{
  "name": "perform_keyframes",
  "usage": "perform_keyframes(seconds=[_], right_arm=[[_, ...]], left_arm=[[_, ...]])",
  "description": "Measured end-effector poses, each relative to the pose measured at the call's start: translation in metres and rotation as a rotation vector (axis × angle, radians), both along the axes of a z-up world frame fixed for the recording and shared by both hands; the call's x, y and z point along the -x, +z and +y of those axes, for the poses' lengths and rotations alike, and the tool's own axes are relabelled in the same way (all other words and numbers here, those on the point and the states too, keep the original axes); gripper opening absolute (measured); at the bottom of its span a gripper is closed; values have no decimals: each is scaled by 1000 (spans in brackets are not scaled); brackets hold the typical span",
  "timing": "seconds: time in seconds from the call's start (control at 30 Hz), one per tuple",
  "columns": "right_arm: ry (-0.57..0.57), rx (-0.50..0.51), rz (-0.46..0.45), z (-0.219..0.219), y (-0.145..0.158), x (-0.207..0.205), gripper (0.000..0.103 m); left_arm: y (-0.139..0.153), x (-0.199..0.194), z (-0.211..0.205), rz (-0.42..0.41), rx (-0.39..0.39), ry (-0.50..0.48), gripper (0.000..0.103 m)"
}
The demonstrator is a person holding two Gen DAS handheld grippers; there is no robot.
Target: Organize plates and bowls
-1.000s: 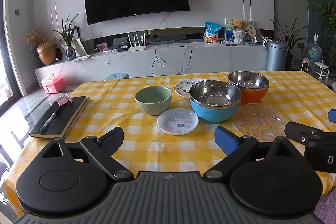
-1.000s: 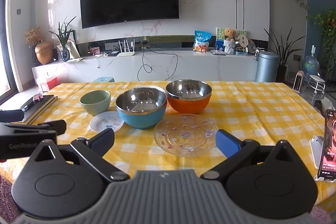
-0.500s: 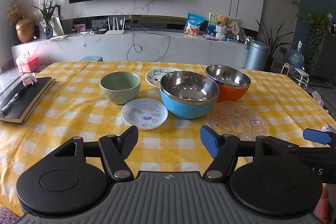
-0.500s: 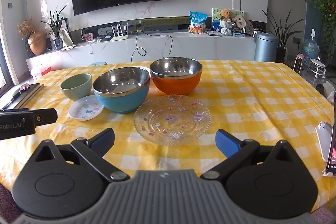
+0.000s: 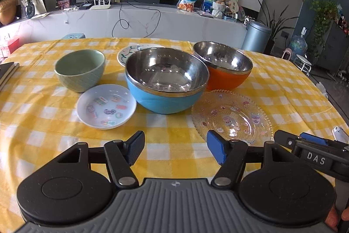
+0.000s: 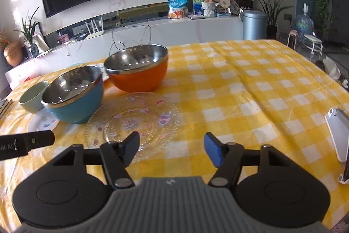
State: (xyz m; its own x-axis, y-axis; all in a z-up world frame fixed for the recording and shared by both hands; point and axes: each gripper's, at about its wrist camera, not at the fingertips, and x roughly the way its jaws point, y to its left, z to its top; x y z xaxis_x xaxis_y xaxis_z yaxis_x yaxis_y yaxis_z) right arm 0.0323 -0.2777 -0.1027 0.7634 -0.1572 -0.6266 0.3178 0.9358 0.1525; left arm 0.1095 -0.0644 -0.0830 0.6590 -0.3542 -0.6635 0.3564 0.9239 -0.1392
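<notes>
Tablecloth (image 6: 240, 84) fills more of both views than a second ago: we have moved in low over the near edge, ready to start sorting. Open room lies right of the orange bowl (image 6: 137, 73). Blue bowl (image 5: 166, 82), glass plate (image 5: 232, 118), green bowl (image 5: 80, 69) and small white dish (image 5: 106, 106) crowd together. Our left gripper (image 5: 175, 150) and right gripper (image 6: 172, 149) gape wide, holding nothing.
</notes>
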Motion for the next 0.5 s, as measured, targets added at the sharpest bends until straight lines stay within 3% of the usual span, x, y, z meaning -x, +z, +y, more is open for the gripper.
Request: perform_keyframes(seconds=[0.33, 0.5], right_arm=[[-25, -83, 18, -22, -15, -31, 33], [-18, -118, 22, -24, -22, -44, 28]], left_arm=[[-18, -23, -11, 78, 71, 13, 62], [-20, -32, -15, 79, 108, -1, 52]])
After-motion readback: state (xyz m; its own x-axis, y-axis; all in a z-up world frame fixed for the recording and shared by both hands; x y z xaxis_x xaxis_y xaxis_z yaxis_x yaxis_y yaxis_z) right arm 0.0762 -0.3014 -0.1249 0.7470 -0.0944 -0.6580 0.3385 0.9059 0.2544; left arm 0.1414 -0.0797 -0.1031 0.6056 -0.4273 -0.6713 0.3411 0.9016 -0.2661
